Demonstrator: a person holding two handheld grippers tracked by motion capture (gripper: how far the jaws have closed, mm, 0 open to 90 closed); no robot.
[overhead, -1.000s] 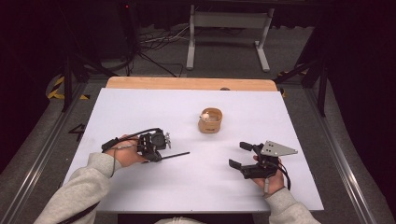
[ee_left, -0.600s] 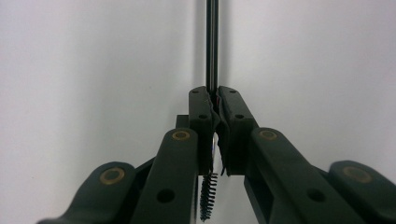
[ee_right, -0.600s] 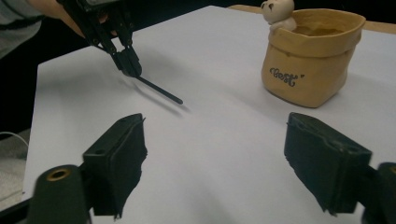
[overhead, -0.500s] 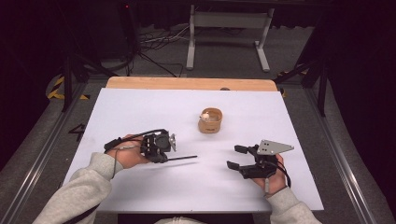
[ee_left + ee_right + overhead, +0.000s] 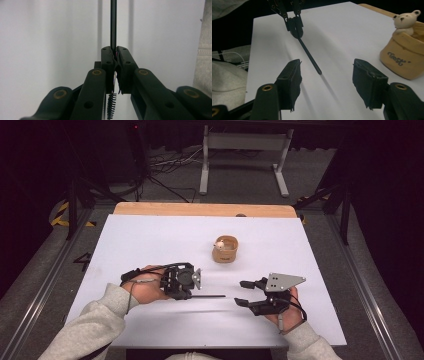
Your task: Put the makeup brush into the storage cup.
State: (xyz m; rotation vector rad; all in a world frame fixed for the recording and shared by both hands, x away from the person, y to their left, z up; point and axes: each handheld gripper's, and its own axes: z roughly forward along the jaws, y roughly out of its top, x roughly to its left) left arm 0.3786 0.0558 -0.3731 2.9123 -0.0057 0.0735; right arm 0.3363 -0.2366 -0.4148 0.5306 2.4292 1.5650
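Left gripper view: clamped black rod (image 5: pixel 113 25)

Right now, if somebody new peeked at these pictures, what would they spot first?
Probably the thin black rod that the left gripper pinches in its shut jaws, pointing across the white table toward the right gripper, whose jaws are wide open. Next comes the tan pot with a little white teddy bear peeking over its rim, farther back near the table's middle.
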